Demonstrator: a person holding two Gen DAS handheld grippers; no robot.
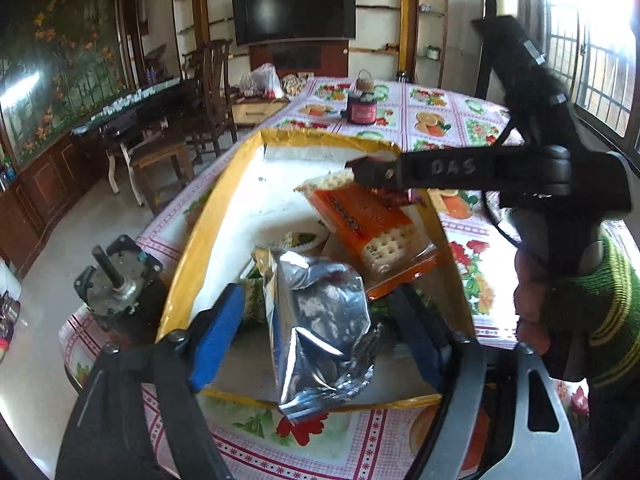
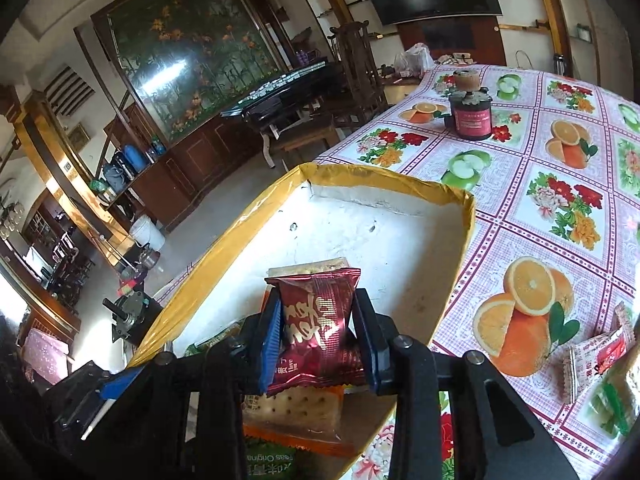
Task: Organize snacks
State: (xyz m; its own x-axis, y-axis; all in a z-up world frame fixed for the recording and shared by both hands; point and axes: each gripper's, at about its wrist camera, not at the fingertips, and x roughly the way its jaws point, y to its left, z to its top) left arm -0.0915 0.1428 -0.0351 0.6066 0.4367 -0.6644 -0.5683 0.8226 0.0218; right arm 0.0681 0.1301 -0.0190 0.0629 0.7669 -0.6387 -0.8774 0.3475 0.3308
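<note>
A white foam box with a yellow taped rim [image 1: 192,240] [image 2: 224,252] stands on the table and holds the snacks. My left gripper [image 1: 316,336] is open low over its near end. A crumpled silver foil bag [image 1: 324,320] lies between the blue pads [image 1: 216,332] with a gap on each side. My right gripper [image 2: 318,336] is shut on a dark red snack packet [image 2: 320,320], upright just above an orange cracker pack [image 2: 296,408] [image 1: 372,224]. In the left wrist view the right gripper [image 1: 358,172] reaches in from the right. A green packet [image 2: 272,460] lies under the crackers.
A dark jar [image 1: 362,108] [image 2: 470,120] stands farther back on the fruit-patterned tablecloth [image 2: 560,200]. A metal motor-like part [image 1: 120,280] sits by the box's left side near the table edge. Small red-and-white sachets [image 2: 596,360] lie right of the box. A green-striped sleeve [image 1: 592,312] is at right.
</note>
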